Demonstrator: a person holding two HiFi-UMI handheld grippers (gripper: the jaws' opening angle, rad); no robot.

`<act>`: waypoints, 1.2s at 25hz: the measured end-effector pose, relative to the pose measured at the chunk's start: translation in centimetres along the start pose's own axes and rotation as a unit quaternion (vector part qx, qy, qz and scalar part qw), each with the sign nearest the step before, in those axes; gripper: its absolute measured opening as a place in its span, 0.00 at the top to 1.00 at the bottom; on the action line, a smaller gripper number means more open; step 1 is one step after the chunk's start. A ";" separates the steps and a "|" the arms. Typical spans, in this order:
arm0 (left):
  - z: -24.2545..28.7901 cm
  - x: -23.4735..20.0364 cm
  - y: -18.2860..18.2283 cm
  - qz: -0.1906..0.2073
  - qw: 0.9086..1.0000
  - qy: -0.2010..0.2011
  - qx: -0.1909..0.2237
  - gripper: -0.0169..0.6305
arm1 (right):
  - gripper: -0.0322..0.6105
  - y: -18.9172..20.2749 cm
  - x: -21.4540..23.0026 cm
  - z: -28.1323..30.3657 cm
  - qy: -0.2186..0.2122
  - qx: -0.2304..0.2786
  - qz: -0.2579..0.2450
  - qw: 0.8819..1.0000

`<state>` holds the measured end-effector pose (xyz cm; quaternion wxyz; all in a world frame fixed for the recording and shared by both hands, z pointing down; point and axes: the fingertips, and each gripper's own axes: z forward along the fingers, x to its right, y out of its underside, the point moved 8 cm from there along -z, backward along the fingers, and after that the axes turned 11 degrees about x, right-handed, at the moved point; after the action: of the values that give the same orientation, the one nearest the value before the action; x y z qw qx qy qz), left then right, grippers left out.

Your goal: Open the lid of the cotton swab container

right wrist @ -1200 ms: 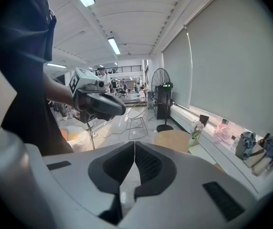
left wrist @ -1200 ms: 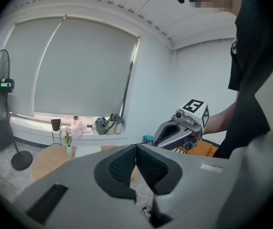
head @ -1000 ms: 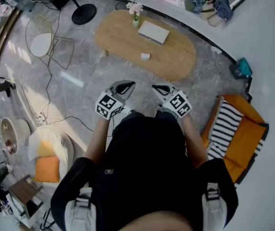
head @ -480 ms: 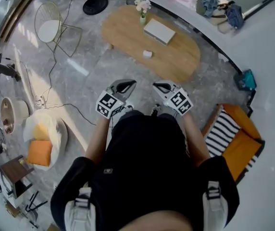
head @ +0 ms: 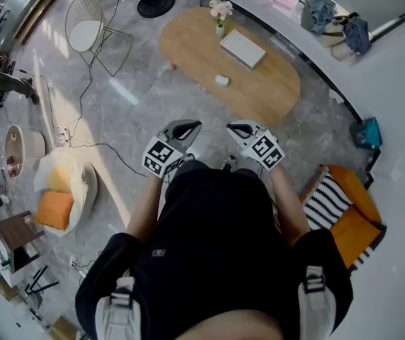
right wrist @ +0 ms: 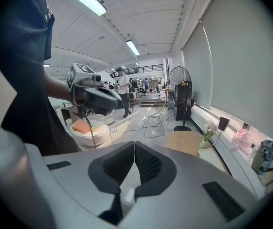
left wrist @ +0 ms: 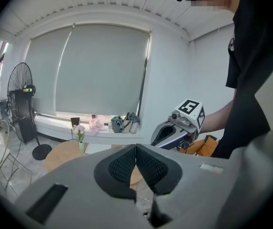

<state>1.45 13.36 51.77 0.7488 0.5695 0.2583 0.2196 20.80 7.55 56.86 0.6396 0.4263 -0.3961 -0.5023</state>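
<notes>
A small white container (head: 221, 80) sits on the oval wooden table (head: 259, 94), some way ahead of me across the floor; it is too small to make out its lid. Both grippers are held close to my body, side by side and well short of the table. My left gripper (head: 188, 125) (left wrist: 136, 149) is shut with nothing between its jaws. My right gripper (head: 235, 126) (right wrist: 134, 147) is shut and empty too. Each one shows in the other's view: the right gripper body (left wrist: 174, 130) and the left gripper body (right wrist: 96, 94).
On the table stand a vase of flowers (head: 220, 20) and a flat white box (head: 243, 48). A wire chair (head: 89, 30) and a fan base (head: 155, 3) stand at the left rear. A beanbag with an orange cushion (head: 61, 190) is left, a striped orange seat (head: 344, 207) right.
In the head view the room has slid: the table and chair now sit further right and up. Both grippers stay shut, side by side in front of the body.
</notes>
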 end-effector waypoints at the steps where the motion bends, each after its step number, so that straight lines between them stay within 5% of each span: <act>1: 0.1 0.3 0.1 0.001 1.000 -0.002 0.001 0.97 | 0.95 0.2 0.0 -0.2 -0.002 0.000 0.000 1.000; 30: 3.2 1.2 -0.1 0.000 1.000 0.023 0.003 0.97 | 0.95 1.9 1.4 -3.2 0.034 -0.008 0.018 0.999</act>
<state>4.44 11.66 52.21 0.7409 0.5668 0.2759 0.2318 24.62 6.93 57.69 0.6647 0.4306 -0.3778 -0.4796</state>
